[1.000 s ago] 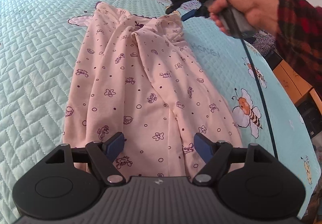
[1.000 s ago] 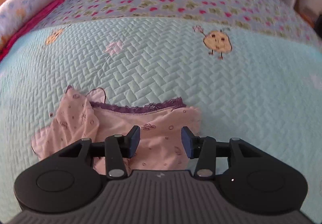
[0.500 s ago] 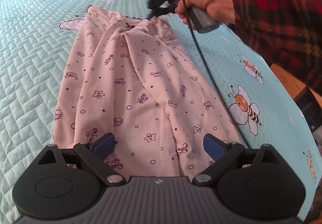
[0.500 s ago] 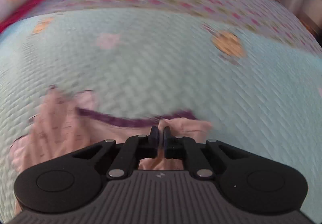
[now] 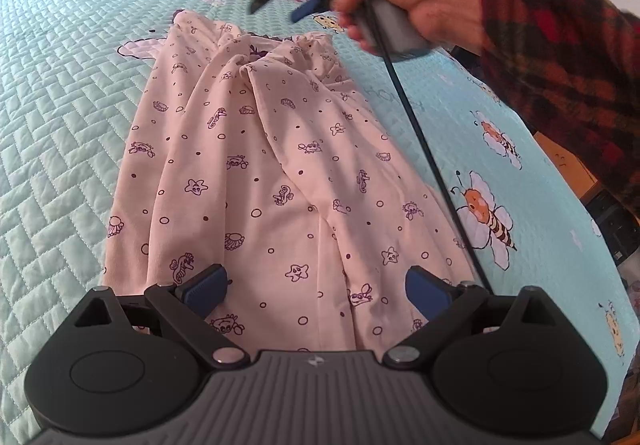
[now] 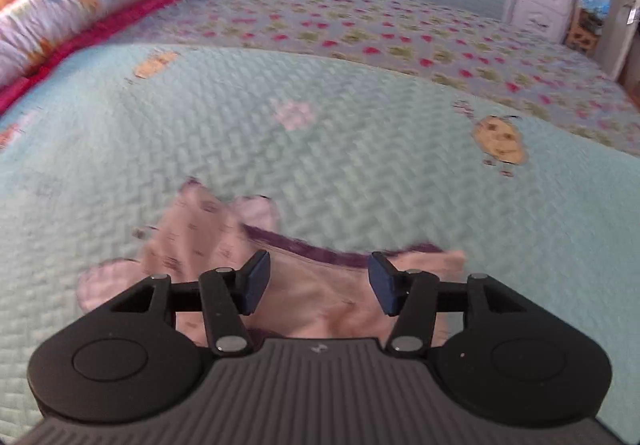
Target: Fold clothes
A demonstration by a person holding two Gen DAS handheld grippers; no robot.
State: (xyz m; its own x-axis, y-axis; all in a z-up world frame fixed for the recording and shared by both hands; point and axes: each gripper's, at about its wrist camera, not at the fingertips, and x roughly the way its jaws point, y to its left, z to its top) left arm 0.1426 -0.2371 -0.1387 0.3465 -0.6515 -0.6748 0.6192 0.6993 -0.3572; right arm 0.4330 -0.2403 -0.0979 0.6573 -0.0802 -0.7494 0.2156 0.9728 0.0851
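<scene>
A pale pink printed garment [image 5: 280, 173] lies rumpled lengthwise on the quilted aqua bedspread [image 5: 68, 117].

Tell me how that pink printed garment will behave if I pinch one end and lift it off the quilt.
The pink garment lies in soft creases and ridges, so it will probably droop and bunch rather than hold shape. It looks thin, so likely light. The quilt is stitched and textured, so dragging may snag or stretch the cloth; lifting seems safer.
</scene>
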